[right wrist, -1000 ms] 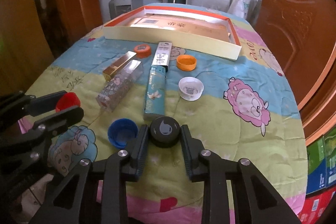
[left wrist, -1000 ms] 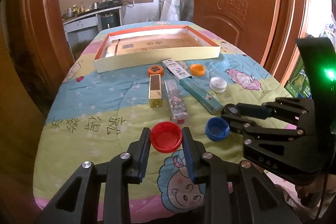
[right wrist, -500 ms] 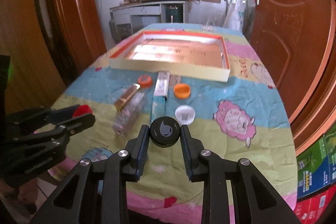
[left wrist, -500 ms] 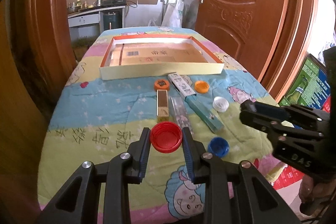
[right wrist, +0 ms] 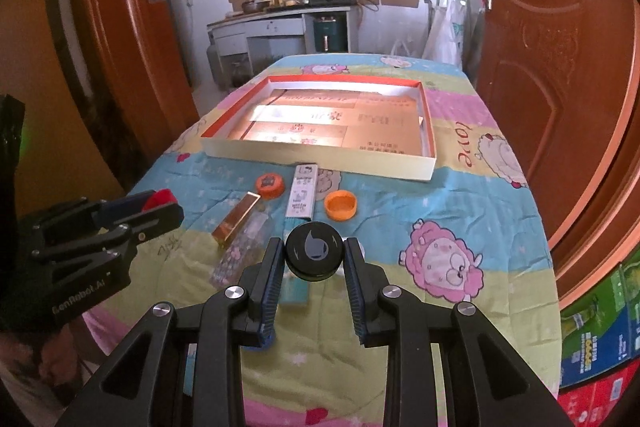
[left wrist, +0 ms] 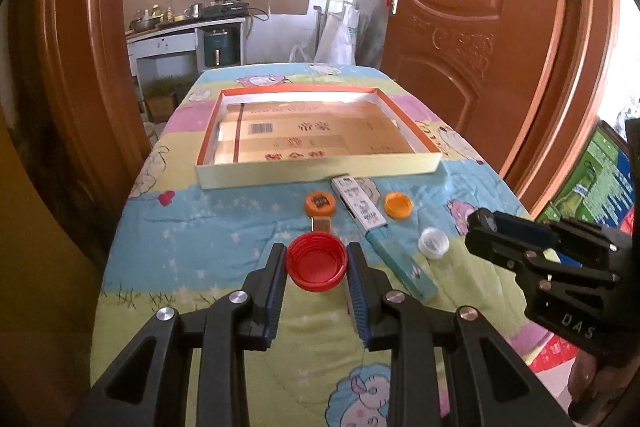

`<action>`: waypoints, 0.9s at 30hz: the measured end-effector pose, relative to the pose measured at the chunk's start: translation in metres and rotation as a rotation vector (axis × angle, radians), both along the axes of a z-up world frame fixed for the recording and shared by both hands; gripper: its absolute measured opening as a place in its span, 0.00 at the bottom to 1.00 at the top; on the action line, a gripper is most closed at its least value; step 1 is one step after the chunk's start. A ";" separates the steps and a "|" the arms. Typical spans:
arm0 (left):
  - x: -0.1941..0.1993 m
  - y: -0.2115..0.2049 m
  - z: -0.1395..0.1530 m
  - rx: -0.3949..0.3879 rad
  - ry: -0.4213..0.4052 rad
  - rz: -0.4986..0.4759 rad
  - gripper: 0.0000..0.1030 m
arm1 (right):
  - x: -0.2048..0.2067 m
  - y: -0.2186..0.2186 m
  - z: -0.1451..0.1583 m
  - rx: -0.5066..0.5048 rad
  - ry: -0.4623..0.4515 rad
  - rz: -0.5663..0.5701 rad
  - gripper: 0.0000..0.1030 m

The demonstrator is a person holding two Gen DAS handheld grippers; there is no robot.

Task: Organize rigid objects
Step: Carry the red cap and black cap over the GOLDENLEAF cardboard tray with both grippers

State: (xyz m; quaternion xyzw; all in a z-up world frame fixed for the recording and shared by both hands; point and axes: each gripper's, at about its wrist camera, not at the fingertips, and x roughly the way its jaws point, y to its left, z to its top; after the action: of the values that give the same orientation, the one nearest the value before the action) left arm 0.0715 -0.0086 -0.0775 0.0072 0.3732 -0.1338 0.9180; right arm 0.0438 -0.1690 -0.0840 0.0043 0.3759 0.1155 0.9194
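My left gripper (left wrist: 317,263) is shut on a red bottle cap (left wrist: 316,261), held up above the quilt-covered table. My right gripper (right wrist: 314,257) is shut on a black round cap (right wrist: 314,255) with a grey drop mark, also lifted. A wide shallow box (left wrist: 316,173) with an orange inner rim lies further back on the table. On the quilt between stay two orange caps (left wrist: 319,203) (left wrist: 398,205), a white cap (left wrist: 433,242), a white-and-teal long box (left wrist: 360,205), a gold bar box (right wrist: 236,221) and a clear patterned box (right wrist: 240,255). Each gripper shows in the other's view: the right gripper (left wrist: 486,227), the left gripper (right wrist: 160,205).
Brown wooden doors (left wrist: 472,39) flank the table on both sides. A kitchen counter (right wrist: 280,23) with pots stands beyond the far end. Colourful cartons (right wrist: 600,339) are stacked on the floor at the right. A hand (right wrist: 48,359) shows under the left gripper.
Both grippers have risen with their caps, so the table looks further below. The blue cap seen earlier is out of the left wrist view now.
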 end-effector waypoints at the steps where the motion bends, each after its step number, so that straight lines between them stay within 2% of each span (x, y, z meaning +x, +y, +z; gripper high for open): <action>1: 0.004 0.000 0.002 -0.003 0.003 0.005 0.29 | 0.003 0.000 0.001 0.003 0.002 0.000 0.30; 14: 0.049 -0.003 0.019 0.010 -0.025 0.060 0.29 | 0.048 -0.005 0.007 0.025 0.017 0.007 0.30; 27: 0.119 -0.004 0.032 0.010 0.008 0.087 0.29 | 0.101 -0.013 0.021 0.022 -0.001 0.013 0.30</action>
State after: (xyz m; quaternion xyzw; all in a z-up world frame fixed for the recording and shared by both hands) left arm 0.1904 -0.0129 -0.0457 -0.0050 0.3774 -0.0917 0.9215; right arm 0.1452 -0.1820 -0.0635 0.0118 0.3742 0.1257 0.9187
